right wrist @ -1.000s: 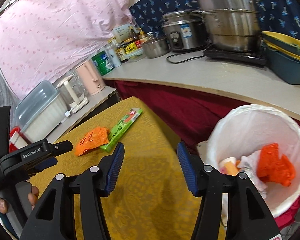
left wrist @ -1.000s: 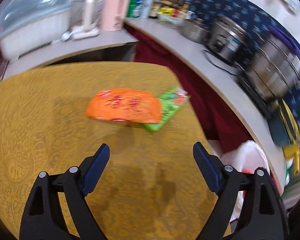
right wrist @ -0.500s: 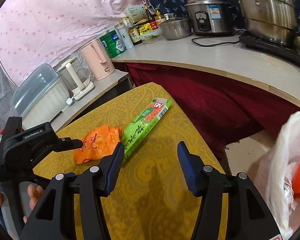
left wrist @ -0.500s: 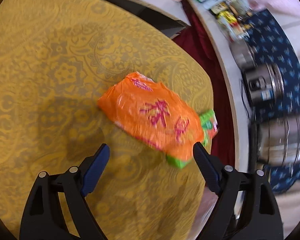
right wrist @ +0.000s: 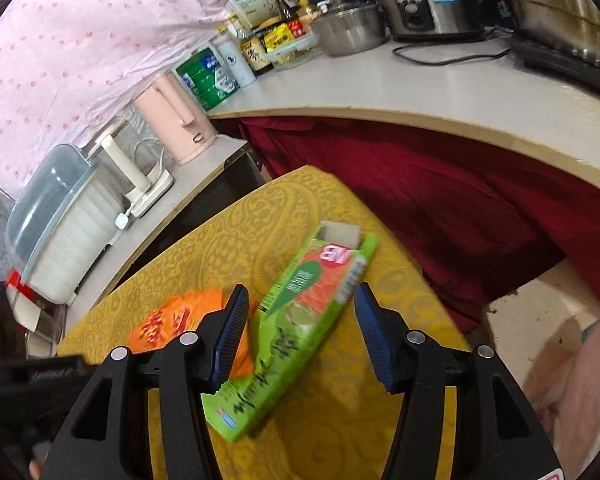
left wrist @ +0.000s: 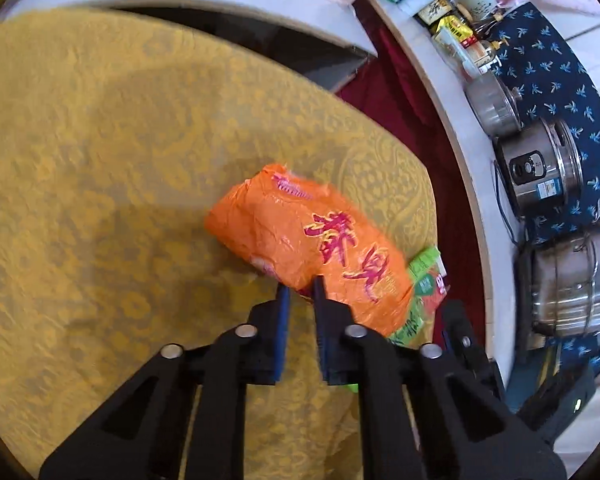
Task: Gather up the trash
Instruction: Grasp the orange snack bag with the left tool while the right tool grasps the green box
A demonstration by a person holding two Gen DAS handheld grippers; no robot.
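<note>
Brocade tablecloth (left wrist: 100, 160); crinkly orange wrapper (left wrist: 300, 240)

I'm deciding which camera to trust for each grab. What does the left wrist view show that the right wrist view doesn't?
Only the left wrist view shows the left gripper shut on the near edge of the orange packet. Only the right wrist view shows the right gripper open around the green box, plus the pink kettle. Both show the packet, box, yellow tablecloth and rice cooker.
</note>
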